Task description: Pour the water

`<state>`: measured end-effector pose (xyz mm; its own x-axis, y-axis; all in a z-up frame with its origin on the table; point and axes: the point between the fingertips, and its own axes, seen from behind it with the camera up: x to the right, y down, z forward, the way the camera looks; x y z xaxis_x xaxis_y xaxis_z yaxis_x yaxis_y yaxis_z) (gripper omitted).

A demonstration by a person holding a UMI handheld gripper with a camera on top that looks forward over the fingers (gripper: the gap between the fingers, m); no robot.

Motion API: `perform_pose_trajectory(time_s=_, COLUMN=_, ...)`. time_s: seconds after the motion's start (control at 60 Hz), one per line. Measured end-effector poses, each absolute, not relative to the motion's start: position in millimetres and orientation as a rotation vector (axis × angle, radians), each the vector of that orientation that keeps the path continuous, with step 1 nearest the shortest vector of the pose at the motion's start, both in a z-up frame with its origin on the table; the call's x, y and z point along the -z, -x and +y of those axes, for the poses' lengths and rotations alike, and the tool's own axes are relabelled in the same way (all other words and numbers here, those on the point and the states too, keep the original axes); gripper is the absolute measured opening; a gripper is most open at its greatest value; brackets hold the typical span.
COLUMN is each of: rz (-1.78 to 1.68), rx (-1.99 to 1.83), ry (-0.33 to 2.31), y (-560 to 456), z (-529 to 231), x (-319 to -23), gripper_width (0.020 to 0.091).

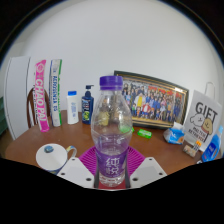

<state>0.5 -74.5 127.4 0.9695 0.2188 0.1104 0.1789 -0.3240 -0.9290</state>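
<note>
Right now my gripper (111,172) has its two fingers closed in on a clear plastic water bottle (110,128), which stands upright between them. The magenta pads (89,160) sit against the lower part of the bottle on either side, at the level of its purple label, so I read it as pinched, though I cannot tell whether the bottle's base touches the table or hangs just above it. Its purple cap (111,82) is on, and the bottle looks largely full of clear liquid.

Just beside my left finger, on the brown wooden table (30,142), stands a white mug (54,156) with its handle turned toward the bottle; it is near the bottle but apart from it.

Beyond the bottle, against the white wall, a framed group photograph (155,102) leans upright. To its left stand a small dark bottle with a blue label (87,104) and a small white bottle with a blue cap (72,106), close together. Further left, tall flat packages lean on the wall, one pink (41,94) and one white with green and red print (55,90). On the far right a white card printed "GIFT" (204,118) stands upright, with some blue packaging (177,133) just in front of it. A small green object (145,132) lies on the table ahead of the photograph; what it is I cannot make out.
</note>
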Motion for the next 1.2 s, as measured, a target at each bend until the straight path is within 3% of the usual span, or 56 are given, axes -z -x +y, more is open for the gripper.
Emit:
perform_pose_trajectory(time_s=0.2, rz=-0.215, rx=-0.068, ry=1.941, y=-14, z=-67, x=-75, gripper_width=0.0351)
perform_pose_trajectory(time_s=0.4, rz=-0.144, rx=-0.09, ry=1.891, y=-20, z=-73, x=-77, gripper_width=0.0387)
perform_pose_trajectory(time_s=0.55, rz=-0.129, rx=-0.075, ry=1.935, y=-21, z=-75, x=-73, gripper_width=0.0517)
perform_pose_trajectory(time_s=0.667, rz=-0.109, rx=-0.017, ry=2.019, y=-27, z=-94, x=-75, gripper_width=0.087)
perform_pose_trajectory(time_s=0.983, rz=-0.068, rx=0.111, ry=2.108, y=-5, z=-207, x=-159, gripper_width=0.0852)
perform_pose_trajectory(time_s=1.2, rz=-0.015, rx=0.12, ry=2.169, y=14, z=-287, x=-190, gripper_width=0.0852)
